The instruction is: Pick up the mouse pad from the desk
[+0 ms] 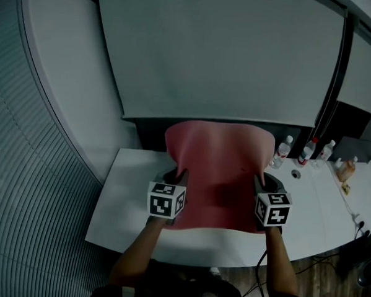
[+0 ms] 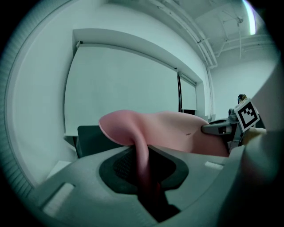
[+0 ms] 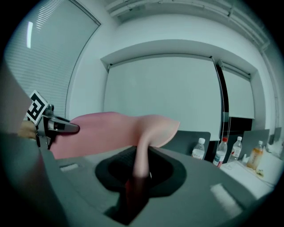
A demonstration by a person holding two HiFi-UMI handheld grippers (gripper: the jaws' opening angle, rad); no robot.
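3 water bottles (image 1: 305,153) upright in row at right; orange bottle (image 1: 345,170) just right of them; white blind (image 1: 221,53) lowered behind.

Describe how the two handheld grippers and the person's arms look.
Both the left gripper and right gripper have grey moulded bodies with dark jaw recesses. Each carries a white cube printed with black square markers. The forearms show no sleeves.

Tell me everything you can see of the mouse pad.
The mouse pad is a wide, plain pink sheet, thin and floppy like rubber or fabric. It is raised over the white desk, held between the left gripper and right gripper, each shut on a side edge. Its far corners curl and droop.
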